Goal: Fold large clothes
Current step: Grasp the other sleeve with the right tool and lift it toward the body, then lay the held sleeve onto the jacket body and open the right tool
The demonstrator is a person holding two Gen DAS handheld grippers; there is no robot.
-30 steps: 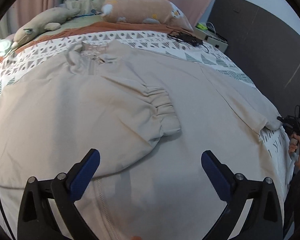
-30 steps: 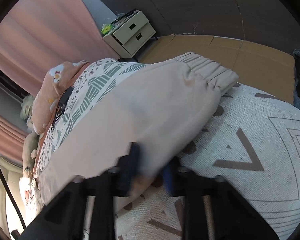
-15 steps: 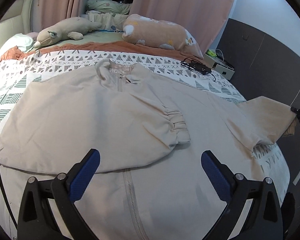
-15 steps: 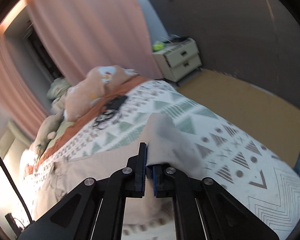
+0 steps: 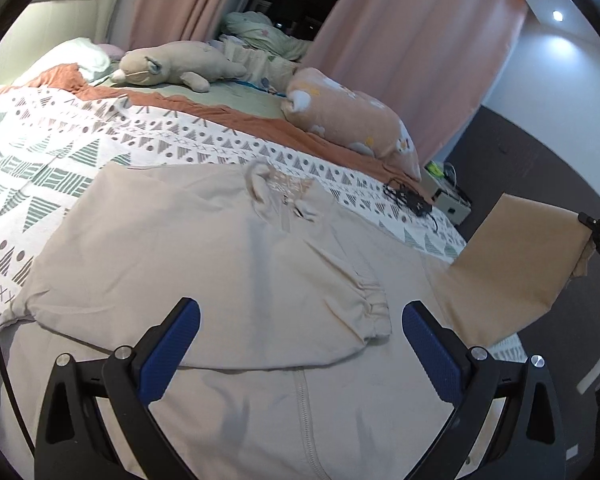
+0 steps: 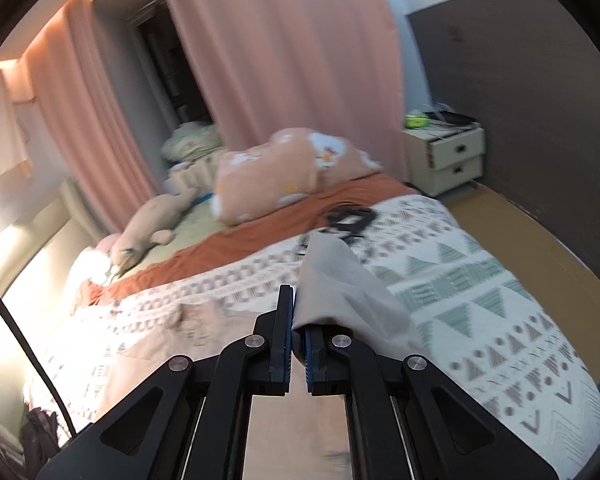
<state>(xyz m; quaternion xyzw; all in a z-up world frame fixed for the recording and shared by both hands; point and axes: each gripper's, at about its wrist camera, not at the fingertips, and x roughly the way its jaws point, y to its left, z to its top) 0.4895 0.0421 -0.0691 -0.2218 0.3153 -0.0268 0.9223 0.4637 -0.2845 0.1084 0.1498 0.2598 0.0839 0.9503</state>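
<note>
- The beige jacket (image 5: 228, 264) lies spread face-up on the patterned bedspread (image 5: 52, 152), collar toward the pink pillow (image 5: 344, 120).
- One sleeve (image 5: 340, 312) is folded across the jacket's chest.
- The right gripper (image 6: 298, 340) is clamped on the other sleeve (image 5: 512, 268), holding it up beside the jacket, probably to fold it across too.
- The left gripper (image 5: 300, 340) hovers over the jacket's zip with fingers spread, holding nothing.
- No readable brand or writing shows.
</note>
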